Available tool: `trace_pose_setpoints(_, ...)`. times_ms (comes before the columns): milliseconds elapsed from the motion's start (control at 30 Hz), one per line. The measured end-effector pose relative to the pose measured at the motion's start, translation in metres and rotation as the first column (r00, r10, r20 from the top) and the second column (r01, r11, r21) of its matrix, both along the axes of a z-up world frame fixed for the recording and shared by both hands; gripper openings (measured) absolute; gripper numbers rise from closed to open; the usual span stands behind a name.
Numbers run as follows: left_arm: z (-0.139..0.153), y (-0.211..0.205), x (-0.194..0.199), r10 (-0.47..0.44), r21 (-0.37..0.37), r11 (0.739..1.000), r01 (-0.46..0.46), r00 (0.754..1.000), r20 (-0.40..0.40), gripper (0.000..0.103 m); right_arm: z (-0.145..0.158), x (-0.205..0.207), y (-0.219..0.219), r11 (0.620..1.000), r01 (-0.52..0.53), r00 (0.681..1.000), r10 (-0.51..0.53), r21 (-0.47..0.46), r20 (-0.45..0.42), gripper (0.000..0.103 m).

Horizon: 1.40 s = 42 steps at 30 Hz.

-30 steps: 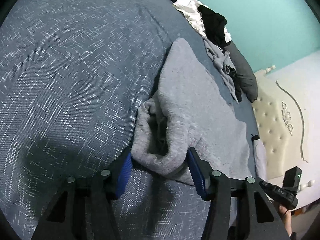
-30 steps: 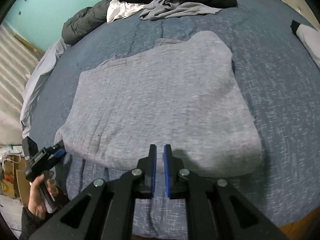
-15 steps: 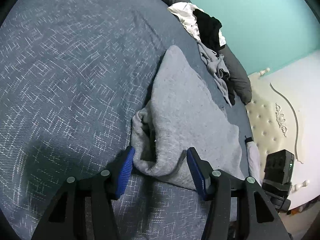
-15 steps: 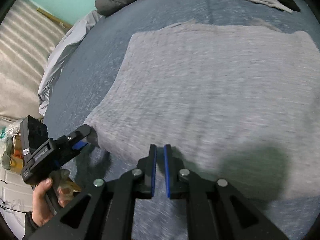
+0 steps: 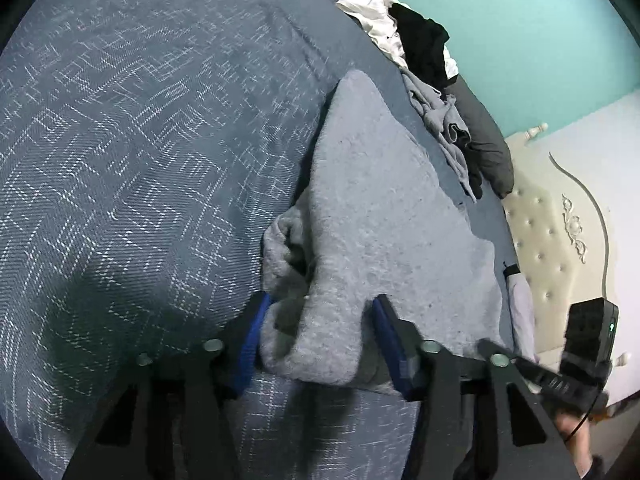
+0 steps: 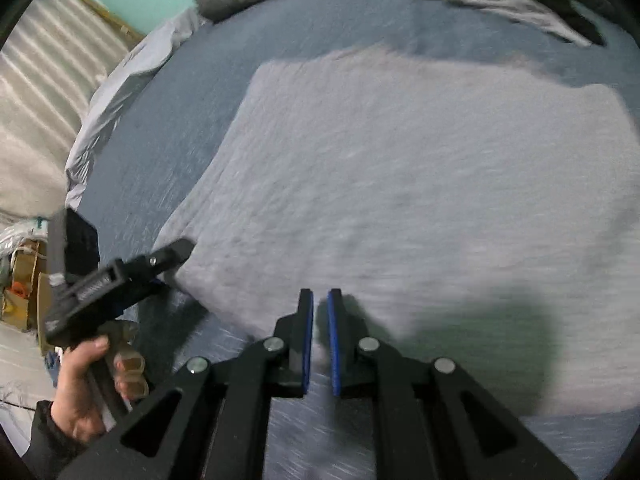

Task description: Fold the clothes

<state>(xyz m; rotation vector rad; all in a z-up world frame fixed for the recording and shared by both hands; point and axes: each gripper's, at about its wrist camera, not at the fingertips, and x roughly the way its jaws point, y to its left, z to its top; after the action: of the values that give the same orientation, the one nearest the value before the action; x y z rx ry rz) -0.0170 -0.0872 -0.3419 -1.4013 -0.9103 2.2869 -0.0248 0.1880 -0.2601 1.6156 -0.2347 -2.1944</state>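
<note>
The grey top (image 5: 384,216) lies spread flat on the blue bed (image 5: 140,140), already doubled over by the look of its layered near corner. The left gripper (image 5: 320,320) stands wide apart around that bunched corner, its pads astride the cloth but not pinching it. The right gripper (image 6: 320,320) is all but closed on nothing, just at the near edge of the top (image 6: 420,200).

The risk, I'd say, is at the left corner: if the pads close on only the upper layer, the lower one stays behind and the fold skews. The pile (image 5: 424,48) of other clothes lies beyond, near enough to catch a swung edge.
</note>
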Motion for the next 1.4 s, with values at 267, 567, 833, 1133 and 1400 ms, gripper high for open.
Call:
trace_pose_setpoints(267, 0.014, 0.001, 0.003, -0.012, 0.052, 0.999, 0.015, 0.999, -0.050, 0.026, 0.021, 0.005, 0.099, 0.989, 0.140, 0.990, -0.140, 0.038, -0.002, 0.007)
trace_pose_setpoints(567, 0.031, 0.007, 0.005, -0.022, 0.037, 0.999, 0.025, 0.996, -0.082, 0.020, 0.018, 0.018, 0.116, 0.986, 0.162, 0.987, -0.161, -0.027, 0.015, 0.007)
trace_pose_setpoints(833, 0.047, 0.012, 0.005, -0.040, 0.038, 0.998, 0.045, 0.993, -0.111, 0.014, -0.012, 0.004, 0.035, 0.998, 0.055, 0.997, -0.054, -0.023, 0.055, 0.007)
trace_pose_setpoints(1133, 0.074, 0.030, 0.001, -0.097, 0.036, 0.994, 0.105, 0.981, -0.169, 0.011, -0.006, 0.005, 0.049, 0.993, 0.112, 0.993, -0.111, -0.033, 0.040, 0.006)
trace_pose_setpoints(1400, 0.116, 0.075, -0.007, -0.174, 0.027, 0.982, 0.187, 0.952, -0.251, 0.009, 0.046, 0.014, 0.141, 0.972, 0.229, 0.972, -0.232, -0.060, -0.047, 0.007)
